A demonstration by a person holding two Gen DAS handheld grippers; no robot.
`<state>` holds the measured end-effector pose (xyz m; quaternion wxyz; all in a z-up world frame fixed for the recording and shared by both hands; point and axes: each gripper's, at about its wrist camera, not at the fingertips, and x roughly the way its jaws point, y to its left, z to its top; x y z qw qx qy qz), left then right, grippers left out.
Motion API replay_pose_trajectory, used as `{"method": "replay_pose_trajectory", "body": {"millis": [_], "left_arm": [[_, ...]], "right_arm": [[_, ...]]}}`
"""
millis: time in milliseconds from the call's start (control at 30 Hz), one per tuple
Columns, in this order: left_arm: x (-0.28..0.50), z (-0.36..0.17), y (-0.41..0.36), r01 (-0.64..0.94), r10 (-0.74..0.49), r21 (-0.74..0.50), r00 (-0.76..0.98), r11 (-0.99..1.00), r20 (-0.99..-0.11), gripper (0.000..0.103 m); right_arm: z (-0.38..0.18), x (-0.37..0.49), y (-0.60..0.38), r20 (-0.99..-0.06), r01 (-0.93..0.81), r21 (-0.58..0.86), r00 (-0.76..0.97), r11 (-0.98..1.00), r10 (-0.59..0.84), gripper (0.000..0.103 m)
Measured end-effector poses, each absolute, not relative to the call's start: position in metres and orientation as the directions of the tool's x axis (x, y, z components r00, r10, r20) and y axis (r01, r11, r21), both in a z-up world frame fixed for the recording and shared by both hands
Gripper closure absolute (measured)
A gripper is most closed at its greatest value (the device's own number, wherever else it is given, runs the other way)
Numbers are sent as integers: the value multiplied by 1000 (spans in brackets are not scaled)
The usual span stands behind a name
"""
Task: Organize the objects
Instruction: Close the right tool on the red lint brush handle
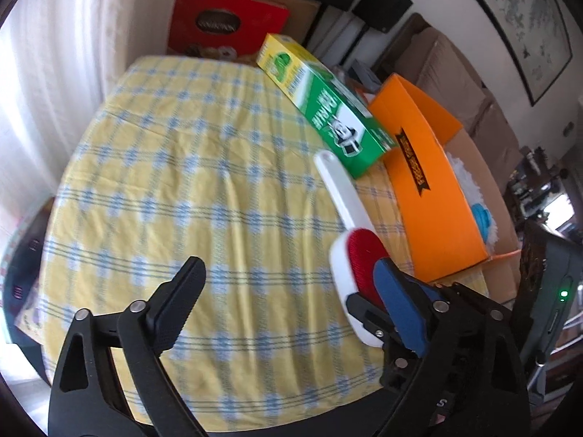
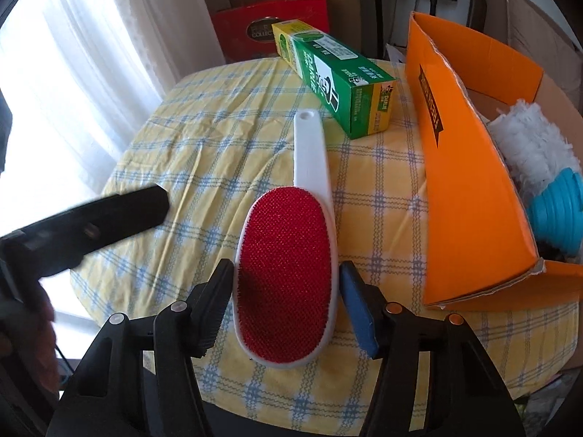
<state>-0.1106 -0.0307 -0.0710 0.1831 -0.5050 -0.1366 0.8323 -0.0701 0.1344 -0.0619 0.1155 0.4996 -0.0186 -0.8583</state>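
Observation:
A lint brush (image 2: pixel 288 266) with a red bristle pad and a white handle lies flat on the checked tablecloth (image 2: pixel 204 153), handle pointing away. My right gripper (image 2: pixel 286 284) straddles the brush head. Its black finger and blue pad sit against the two long sides, shut on it. In the left wrist view the brush (image 1: pixel 349 218) is at the right, with the right gripper's black finger (image 1: pixel 364 315) on its head. My left gripper (image 1: pixel 288 273) stands open over bare cloth to the left of the brush, holding nothing. One of its fingers (image 2: pixel 109 218) shows blurred in the right wrist view.
A green and yellow carton (image 2: pixel 335 83) lies beyond the brush handle. An open orange box (image 2: pixel 470 182) at the right holds a white fluffy duster (image 2: pixel 532 142) and a blue ribbed item (image 2: pixel 561 211). A red box (image 2: pixel 269 25) stands behind the table. Curtains hang at the left.

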Motion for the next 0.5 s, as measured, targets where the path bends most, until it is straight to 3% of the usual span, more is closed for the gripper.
{"method": "replay_pose_trajectory", "body": {"millis": [233, 300, 500], "left_arm": [[-114, -85, -14, -175, 524, -495, -336, -851, -782, 30], [-114, -90, -9, -182, 527, -495, -318, -850, -788, 42], [-114, -94, -5, -186, 577, -546, -289, -817, -764, 62]], "right_arm": [[-56, -66, 131, -837, 211, 220, -461, -953, -295, 43], [-56, -66, 130, -834, 214, 242, -453, -946, -316, 43], [-55, -64, 126, -830, 228, 264, -442, -937, -341, 43]]}}
